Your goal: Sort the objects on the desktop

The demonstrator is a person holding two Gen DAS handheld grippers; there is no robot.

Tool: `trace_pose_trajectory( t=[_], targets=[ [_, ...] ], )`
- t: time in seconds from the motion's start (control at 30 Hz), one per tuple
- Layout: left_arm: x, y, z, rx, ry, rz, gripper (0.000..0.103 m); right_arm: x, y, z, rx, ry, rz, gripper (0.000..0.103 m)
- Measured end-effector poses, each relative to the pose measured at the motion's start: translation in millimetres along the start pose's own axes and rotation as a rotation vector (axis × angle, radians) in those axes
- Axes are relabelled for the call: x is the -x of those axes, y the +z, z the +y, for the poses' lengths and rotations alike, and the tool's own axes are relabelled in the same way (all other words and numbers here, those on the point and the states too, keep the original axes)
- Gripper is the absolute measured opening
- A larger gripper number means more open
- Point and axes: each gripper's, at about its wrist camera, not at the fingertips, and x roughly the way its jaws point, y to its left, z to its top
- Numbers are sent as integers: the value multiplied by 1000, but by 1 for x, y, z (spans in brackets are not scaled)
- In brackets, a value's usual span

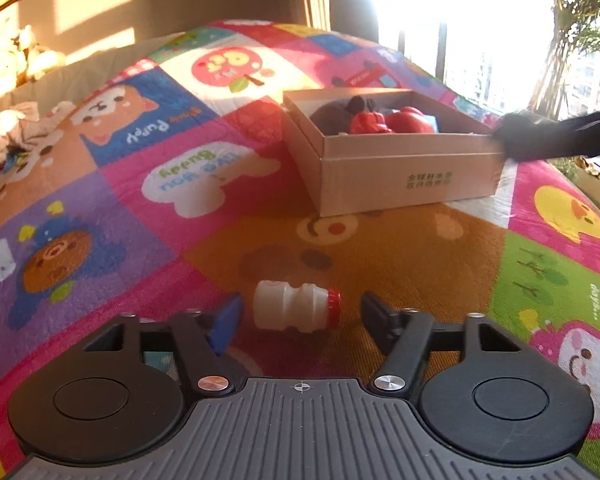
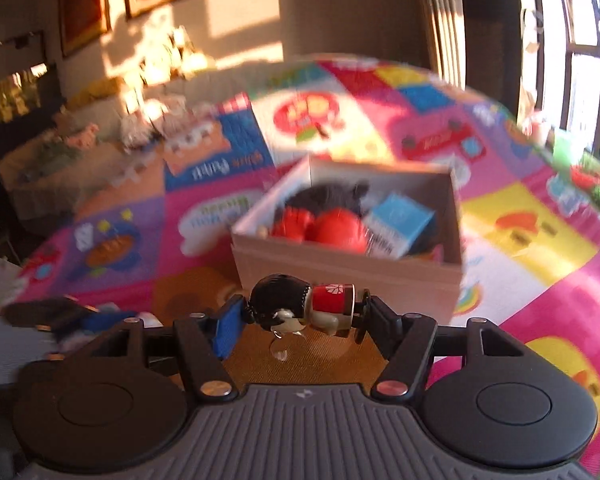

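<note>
My right gripper (image 2: 300, 314) is squeezing a little toy figure (image 2: 302, 308) sideways, one pad on its black head and one on its flat base. It hangs in the air just in front of the cardboard box (image 2: 340, 276). To do this well, I think I should lift the toy over the near wall, stop above a free spot, and only then let go, so it does not bump the edge and fall out.

My left gripper (image 1: 300, 312) is loose. Its fingers stand on both sides of a small white bottle (image 1: 296, 307) with a red cap, but they do not touch it. The bottle lies on its side on the bright cartoon mat (image 1: 204, 264). It can roll, so I should close on it slowly.

Farther off, the box already holds red toys (image 2: 320, 228), a dark fuzzy thing (image 2: 328, 196) and a blue carton (image 2: 400, 220), so room is tight. Beyond that are soft toys (image 1: 8, 60) by the sunny wall.
</note>
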Motion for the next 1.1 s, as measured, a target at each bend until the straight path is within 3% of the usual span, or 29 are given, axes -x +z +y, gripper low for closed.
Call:
trace_pose_trajectory(
  t=[0.1, 0.27, 0.47, 0.63, 0.73, 0.8, 0.93, 1.1],
  targets=[
    [-3, 4, -2, -6, 11, 7, 49, 28, 3, -7, 1, 25, -42, 65],
    [13, 12, -12, -51, 7, -23, 49, 58, -1, -14, 42, 41, -69, 65],
    [47, 70, -23, -50, -27, -216, 49, 85, -3, -30, 48, 20, -150, 65],
    [20, 138, -45, -104, -23, -329, 49, 92, -4, -48, 16, -7, -222, 65],
    [-11, 183, -52, -42, -32, -368, 53, 81, -3, -57, -10, 1, -205, 65],
    [-29, 202, -55, -40, -14, -381, 70, 72, -3, -60, -18, -2, -186, 65],
    [-40, 191, -37, 14, 28, -317, 83, 61, -4, -68, -29, -15, -172, 65],
    [-33, 109, -8, 53, 16, -163, 95, 41, 0, -77, -54, -13, -130, 65]
  ],
)
